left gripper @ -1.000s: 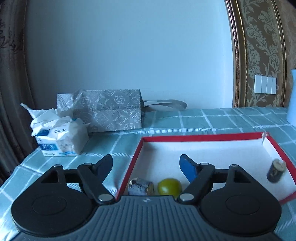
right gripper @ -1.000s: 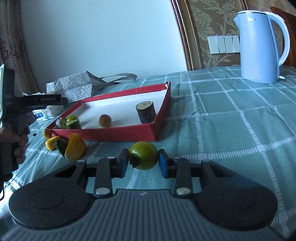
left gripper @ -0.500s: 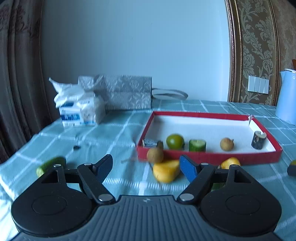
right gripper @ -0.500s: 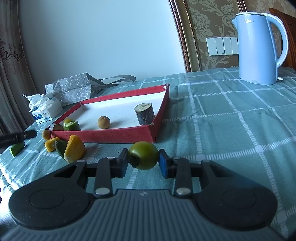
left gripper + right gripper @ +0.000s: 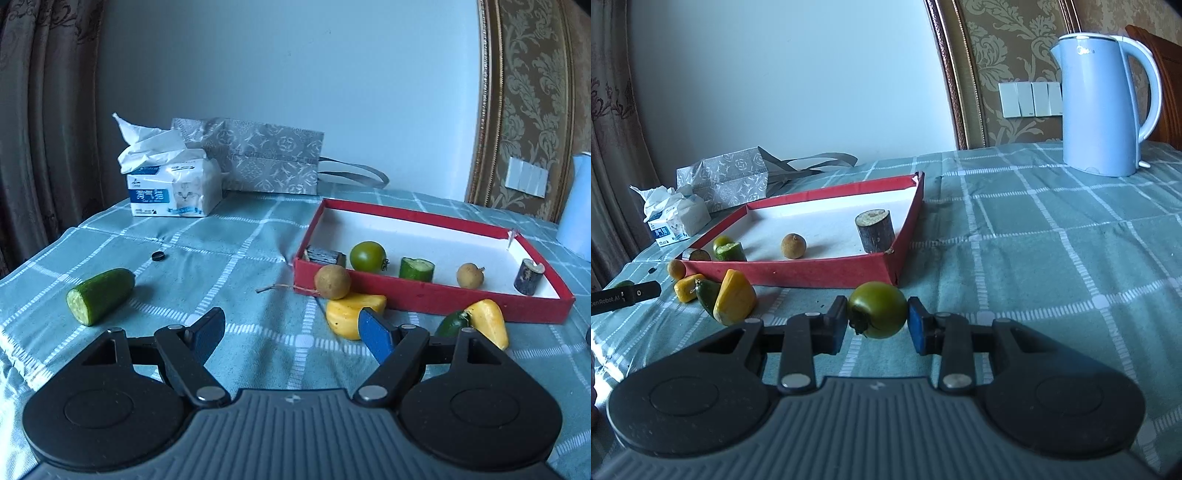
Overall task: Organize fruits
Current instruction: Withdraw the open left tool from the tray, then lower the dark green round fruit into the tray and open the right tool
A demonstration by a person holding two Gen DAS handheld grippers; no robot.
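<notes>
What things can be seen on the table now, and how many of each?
Tray: 1, red, white inside, on the cloth.
Tomatoes: 2, green; one in the tray, one in the right gripper.
Cucumber pieces: 3, green; one in the tray, two on the cloth.
Yellow pieces: 2, before the tray.
Kettle: 1, blue.
Tissue pack: 1, white.
Left gripper: open, empty.
Right gripper: shut on a tomato.
</notes>
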